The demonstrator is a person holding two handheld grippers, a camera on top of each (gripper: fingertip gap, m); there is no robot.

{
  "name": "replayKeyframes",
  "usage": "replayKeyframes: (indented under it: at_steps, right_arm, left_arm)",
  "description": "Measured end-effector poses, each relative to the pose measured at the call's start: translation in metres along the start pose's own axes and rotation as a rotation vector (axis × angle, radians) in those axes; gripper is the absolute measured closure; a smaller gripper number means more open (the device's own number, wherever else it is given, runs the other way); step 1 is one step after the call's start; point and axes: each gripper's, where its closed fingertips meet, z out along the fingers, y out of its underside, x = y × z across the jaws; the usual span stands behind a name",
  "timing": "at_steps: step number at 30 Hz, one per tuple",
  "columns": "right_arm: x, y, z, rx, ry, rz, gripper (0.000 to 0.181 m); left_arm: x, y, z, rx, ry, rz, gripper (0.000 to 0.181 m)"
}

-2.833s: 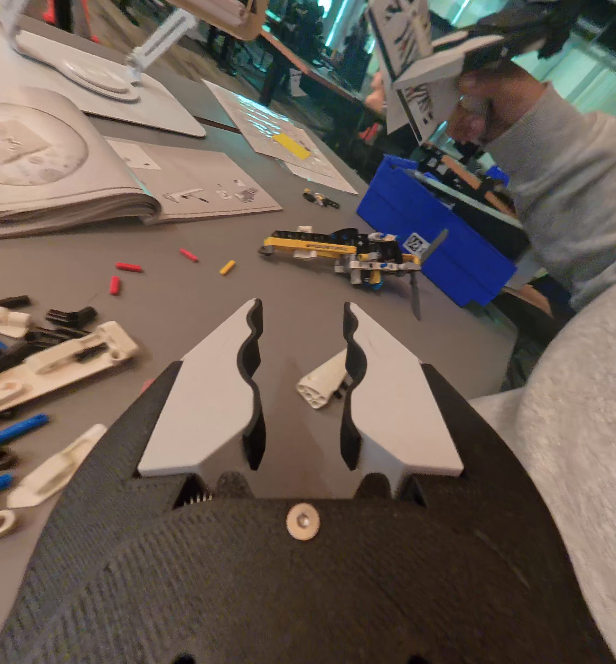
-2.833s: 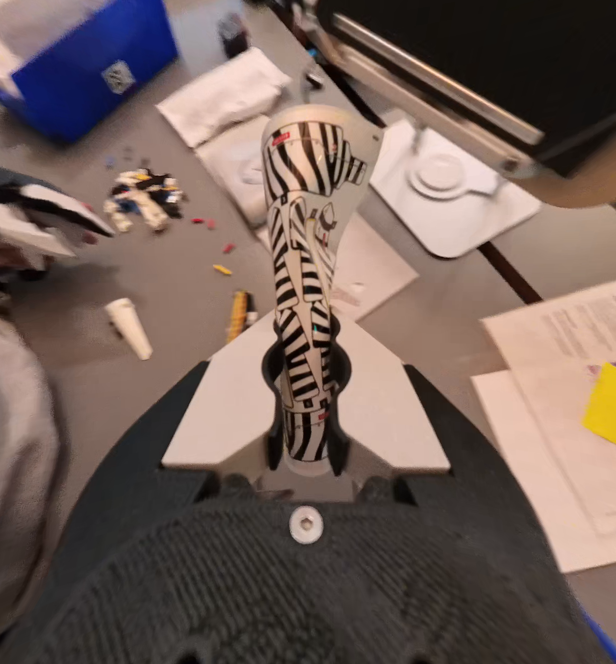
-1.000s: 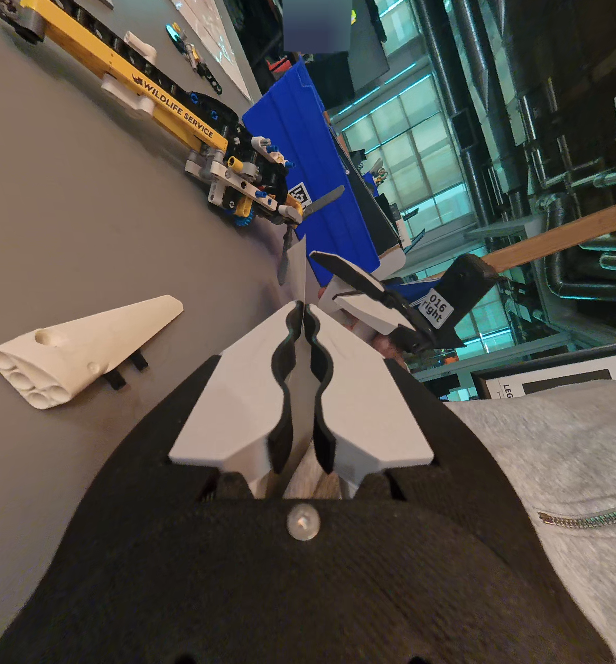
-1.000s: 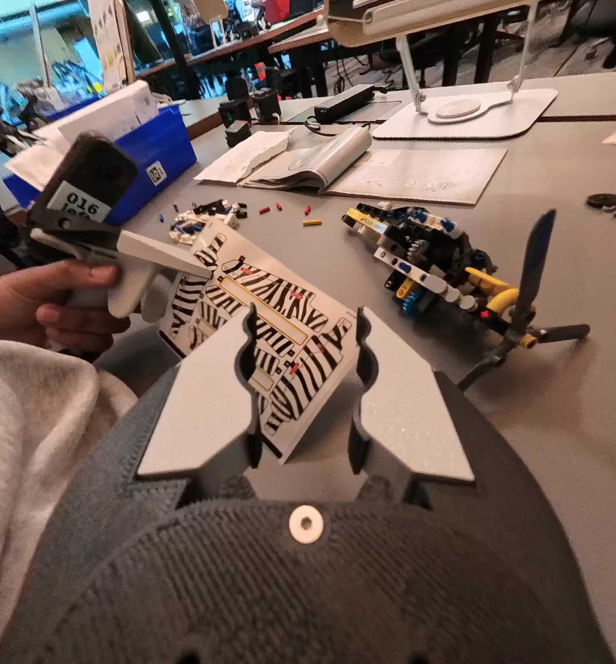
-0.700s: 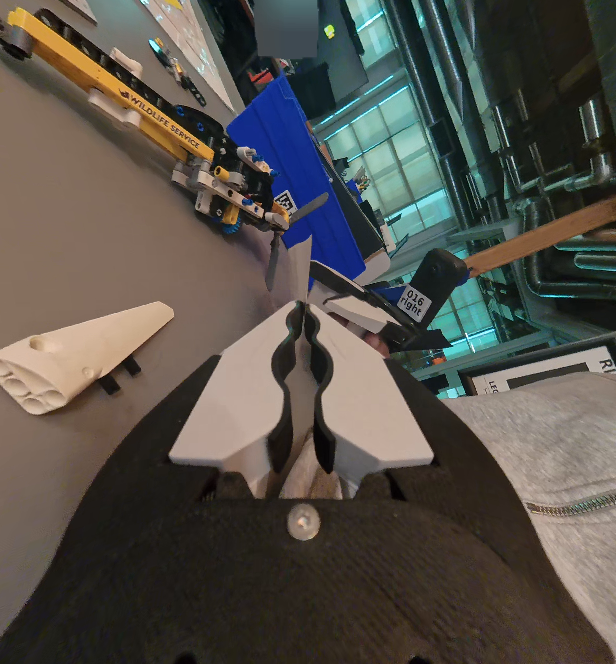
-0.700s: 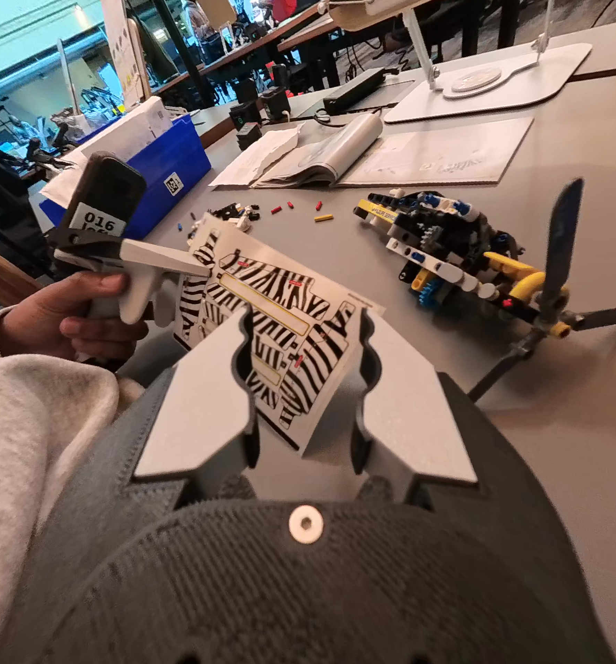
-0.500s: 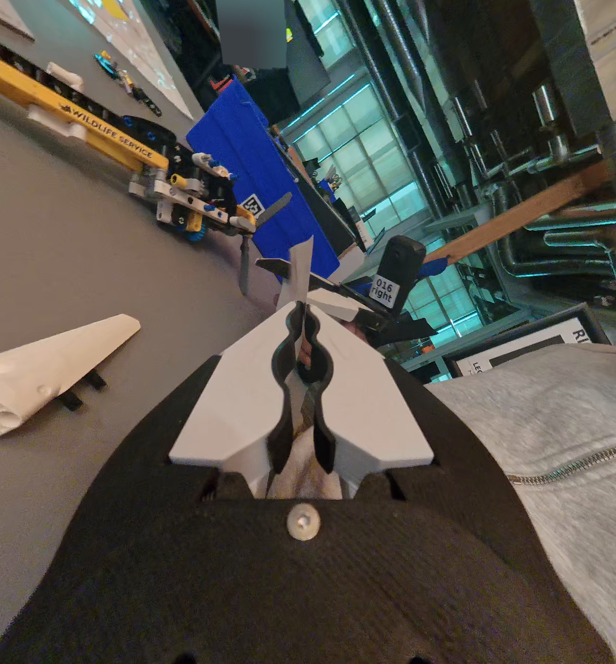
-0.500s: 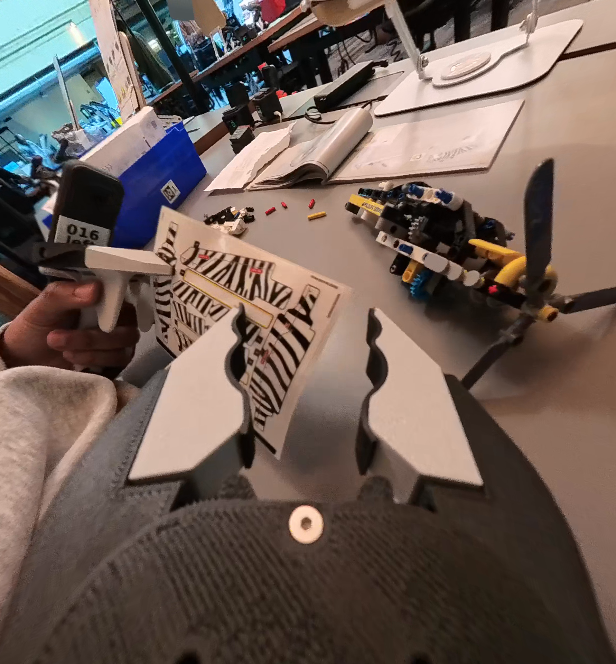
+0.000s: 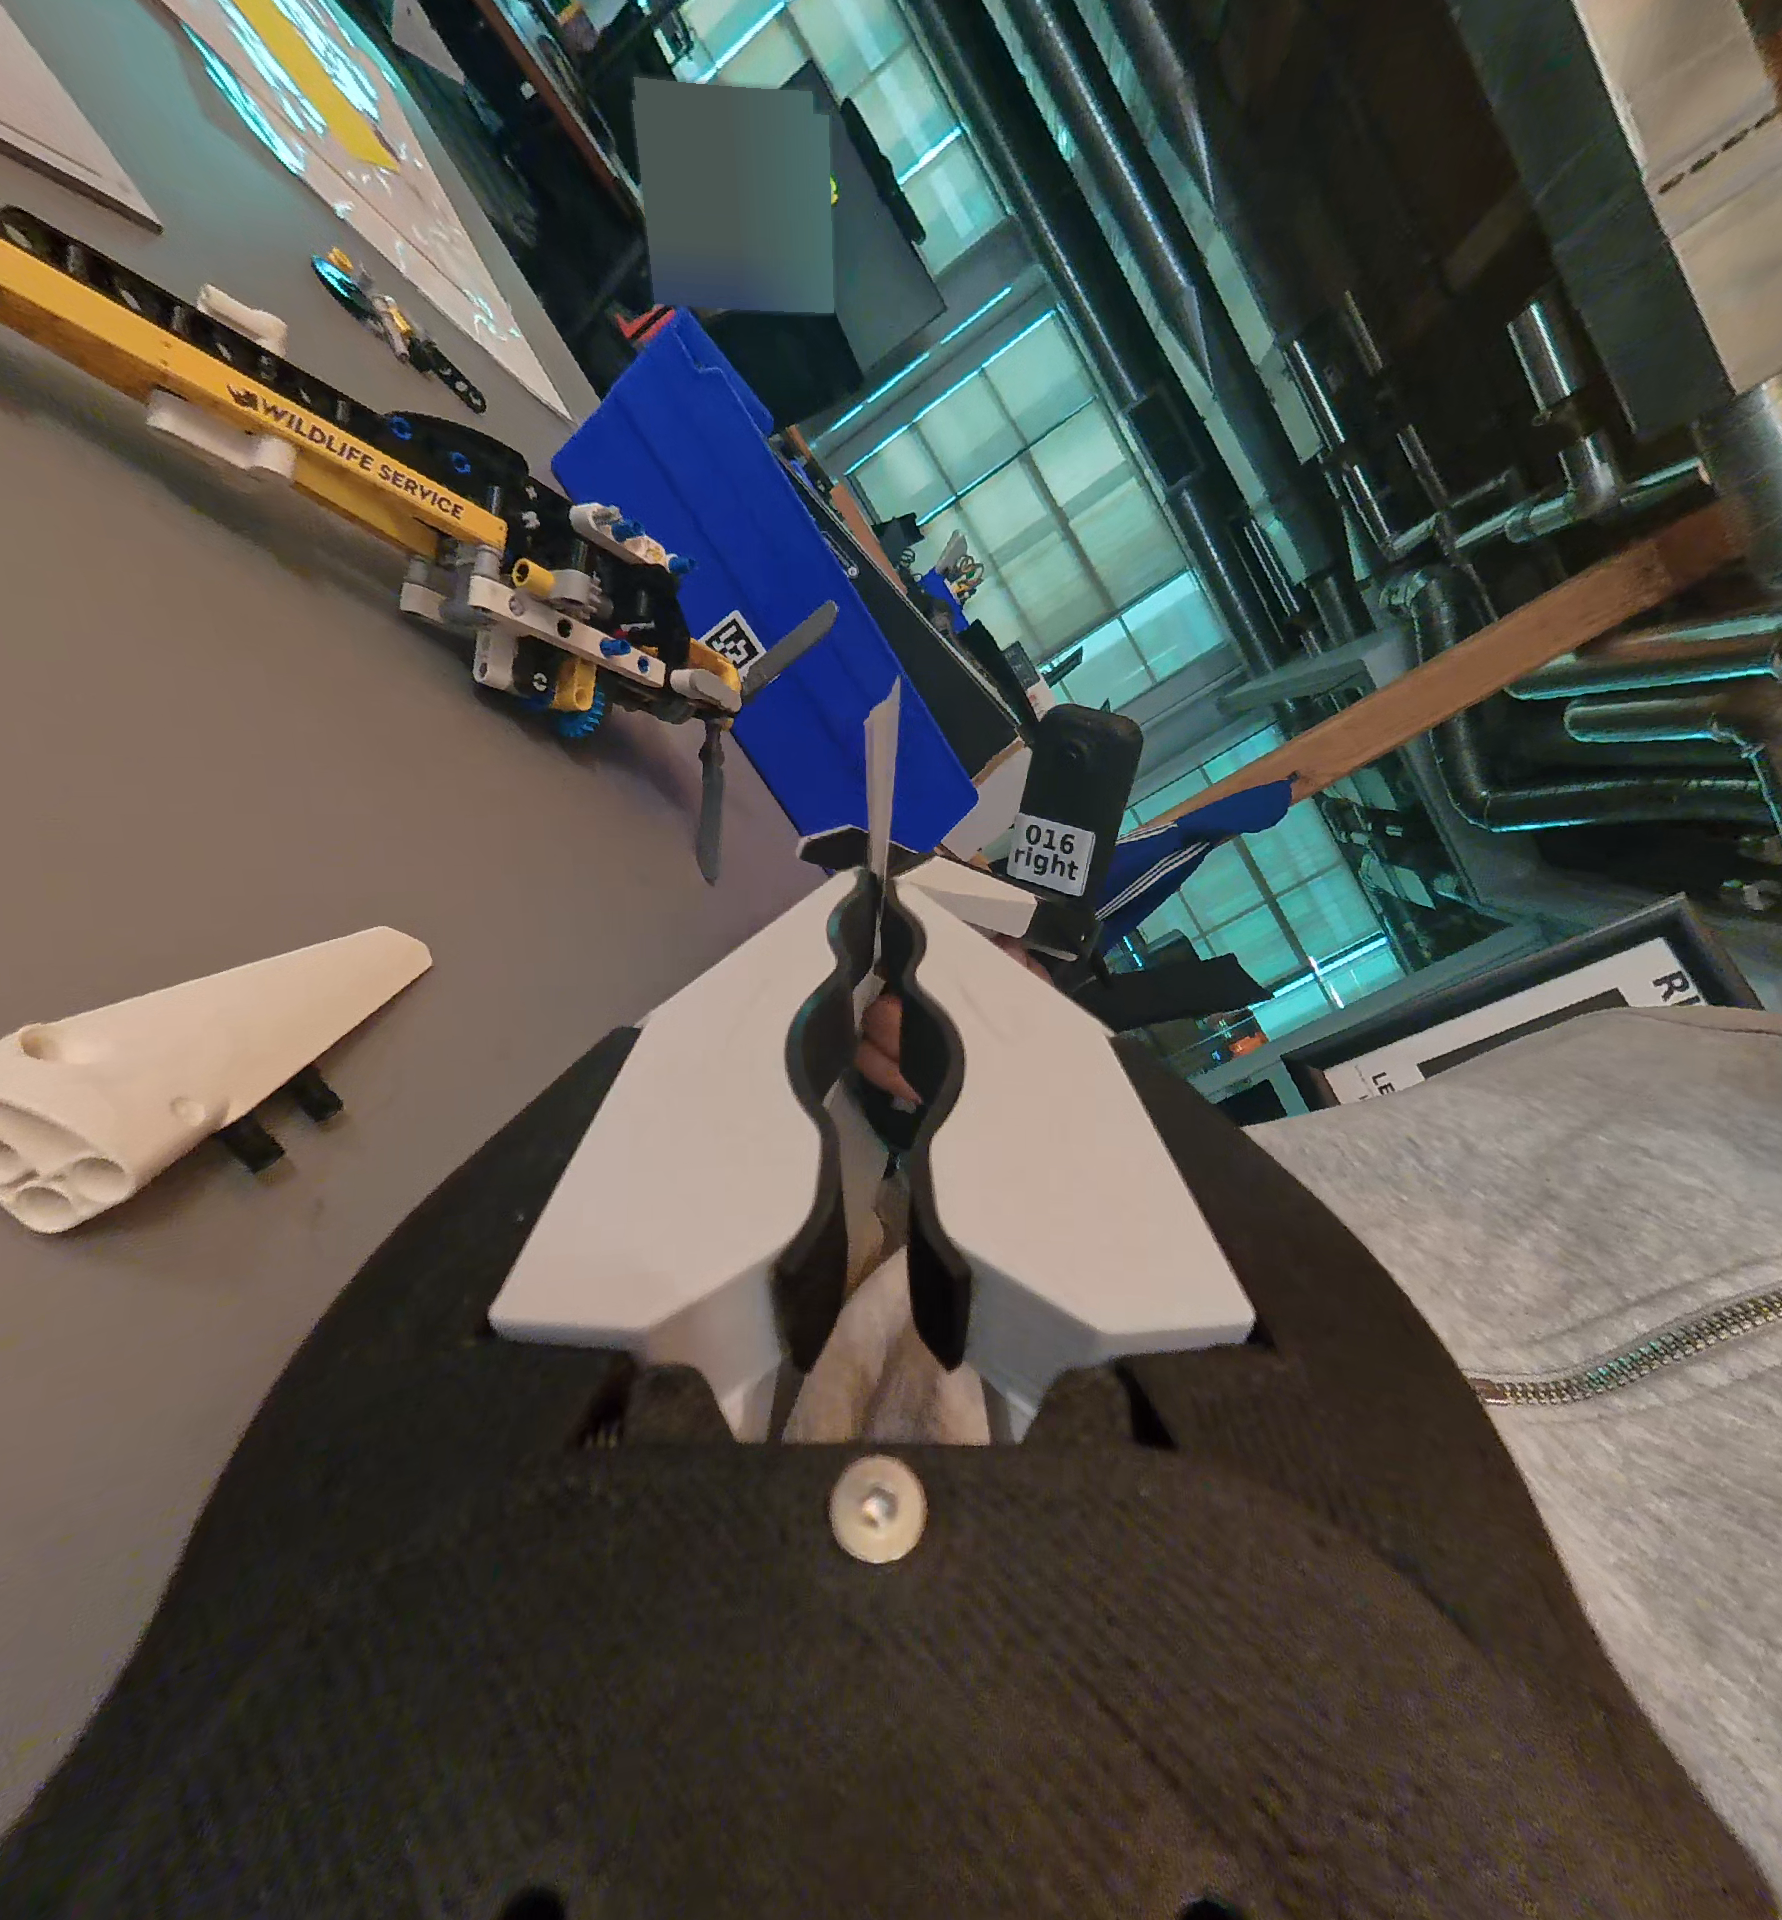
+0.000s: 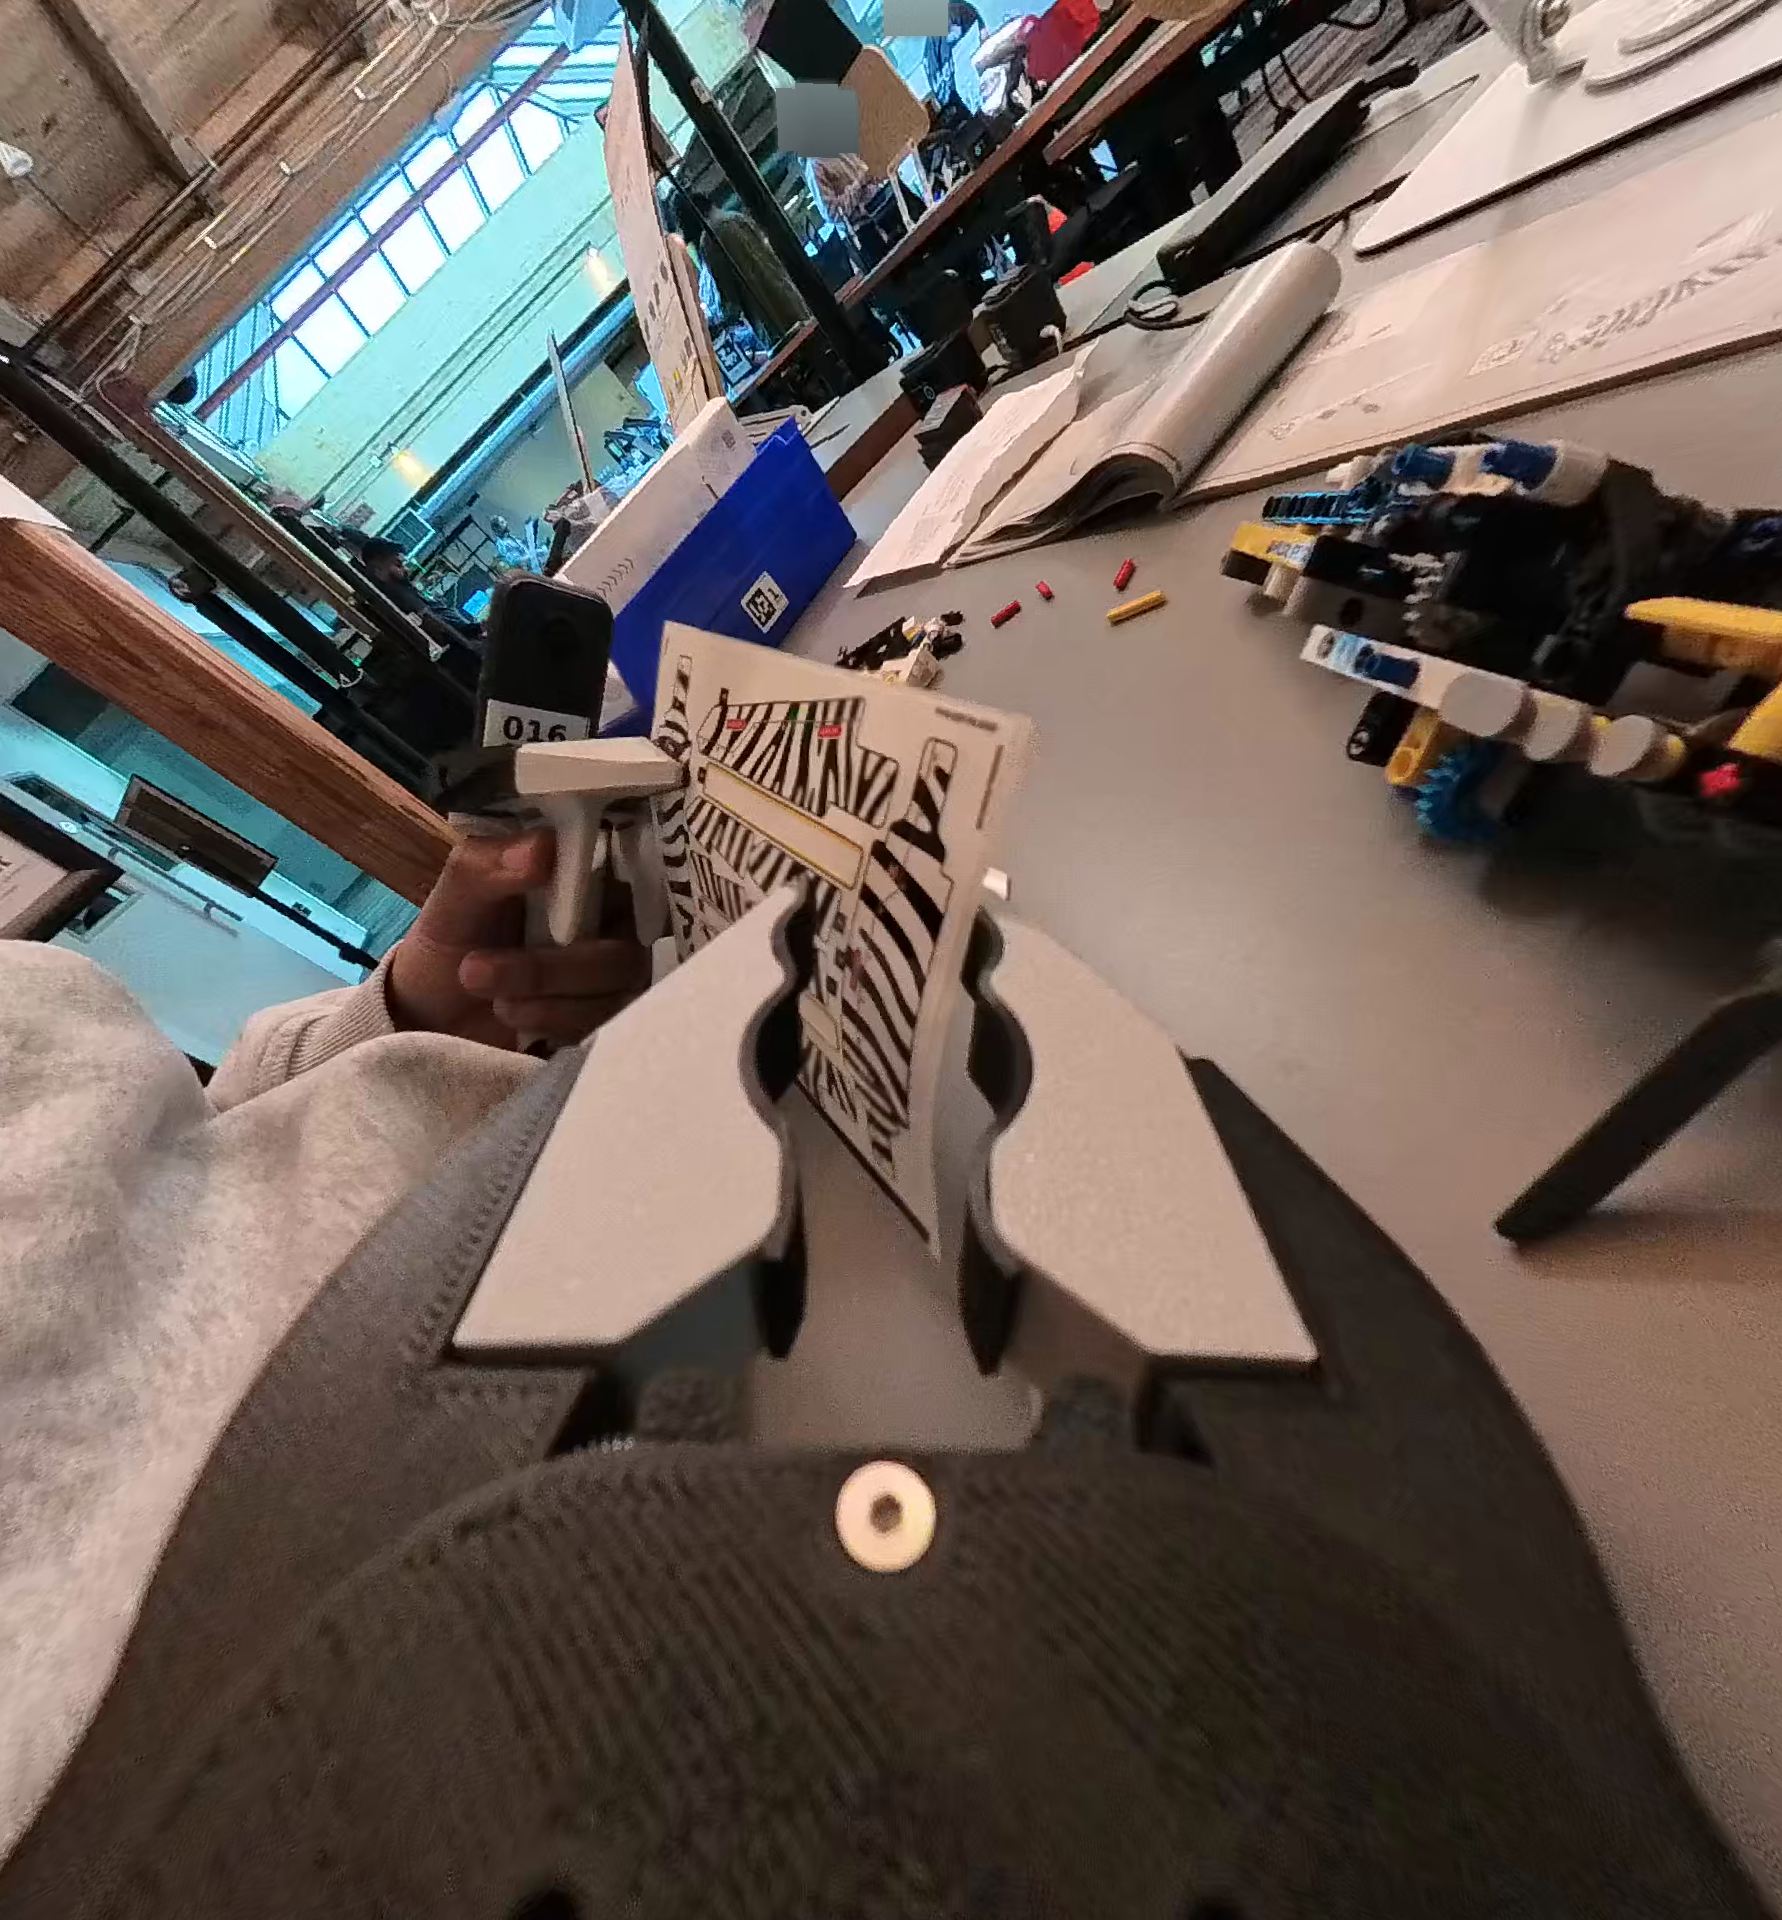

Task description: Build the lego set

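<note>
- Left wrist view: the left gripper is clamped on the sticker sheet, which is seen edge-on as a thin pale sliver rising from between the two white fingers
- Behind it, the right gripper reaches in from the right, its tips at the sheet's edge, and a hand shows through the gap between the fingers
- On the grey table, a white wing panel with black pins lies to the left, apart from everything else
- The partly built plane, with a yellow beam, black and white parts and a grey propeller, lies farther back, just in front of a blue bin; the bin's contents cannot be seen from here
- A grey sleeve fills the right side
- Right wrist view: the right gripper is spread open, with the zebra-striped sticker sheet standing between its fingers, which do not press on it
- The left gripper, held in a hand, pinches the sheet's left edge
- The blue bin holds a white box standing above its rim
- An open instruction booklet lies behind small red and yellow pins and a heap of loose black and white pieces
- The plane model lies on the table at the right
</note>
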Motion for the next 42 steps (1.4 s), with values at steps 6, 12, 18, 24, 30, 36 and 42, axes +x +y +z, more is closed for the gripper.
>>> replayKeyframes:
  at_steps: [6,12,18,24,30,36,42]
  right_arm:
    - [0.006,-0.008,-0.006,0.052,0.032,-0.012,0.172]
    - [0.005,-0.008,-0.006,0.053,0.025,-0.011,0.174]
    - [0.005,-0.009,-0.006,0.058,0.024,-0.011,0.177]
    - [0.005,-0.009,-0.006,0.059,0.025,-0.014,0.179]
    - [0.001,-0.013,-0.007,0.091,-0.011,0.02,0.18]
    - [0.0,-0.016,-0.009,0.112,-0.031,0.042,0.181]
    - [-0.001,-0.016,-0.009,0.119,-0.042,0.05,0.181]
  left_arm:
    - [-0.006,-0.005,-0.004,0.036,-0.014,-0.036,0.181]
    - [-0.006,-0.006,-0.005,0.038,-0.02,-0.028,0.181]
    - [-0.006,-0.006,-0.004,0.038,-0.02,-0.03,0.181]
    - [-0.007,-0.006,-0.004,0.038,-0.019,-0.035,0.181]
    - [-0.005,-0.003,-0.003,0.026,-0.019,-0.013,0.181]
    - [-0.004,0.004,0.001,-0.012,-0.023,0.007,0.181]
    - [-0.005,0.006,0.003,-0.024,-0.024,-0.004,0.181]
